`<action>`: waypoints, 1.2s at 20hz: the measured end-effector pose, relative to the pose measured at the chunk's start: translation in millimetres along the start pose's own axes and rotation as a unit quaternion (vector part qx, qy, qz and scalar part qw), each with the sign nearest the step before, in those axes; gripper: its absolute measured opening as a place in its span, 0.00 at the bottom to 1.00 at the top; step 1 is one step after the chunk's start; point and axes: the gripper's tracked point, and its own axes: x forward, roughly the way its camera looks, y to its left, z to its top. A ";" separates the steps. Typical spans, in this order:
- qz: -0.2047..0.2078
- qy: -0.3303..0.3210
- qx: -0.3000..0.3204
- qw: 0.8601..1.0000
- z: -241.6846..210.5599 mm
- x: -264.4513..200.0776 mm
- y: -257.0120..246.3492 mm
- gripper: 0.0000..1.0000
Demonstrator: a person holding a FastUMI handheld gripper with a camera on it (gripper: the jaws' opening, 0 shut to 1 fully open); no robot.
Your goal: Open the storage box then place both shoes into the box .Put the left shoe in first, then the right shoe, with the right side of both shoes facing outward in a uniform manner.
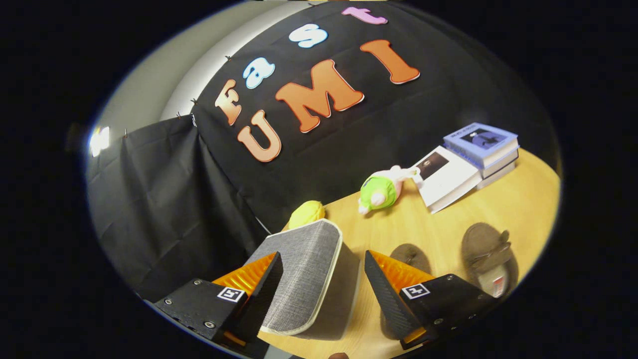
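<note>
Your claw [323,279] is spread wide w/ the grey fabric storage box [304,279] between the fingers, at the counter [498,209] edge nearest the black cloth. Both brown shoes [491,257] sit just beside it. Risk: a grab on the lid's soft fabric slips, or drags the box off that edge.

we see the storage box [309,269] between our gripper [324,281] fingers, two shoes [491,257] right of it, a plush toy [381,189] and books [481,147] beyond them.
</note>
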 end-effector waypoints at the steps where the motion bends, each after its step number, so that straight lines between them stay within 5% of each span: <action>1: 0.017 0.008 0.013 1.000 -6.6 5.2 4.8 0.98; 16: 0.120 0.099 0.156 0.975 -62.1 44.7 28.8 0.98; 24: 0.165 0.064 0.227 0.958 -36.8 33.0 32.2 0.89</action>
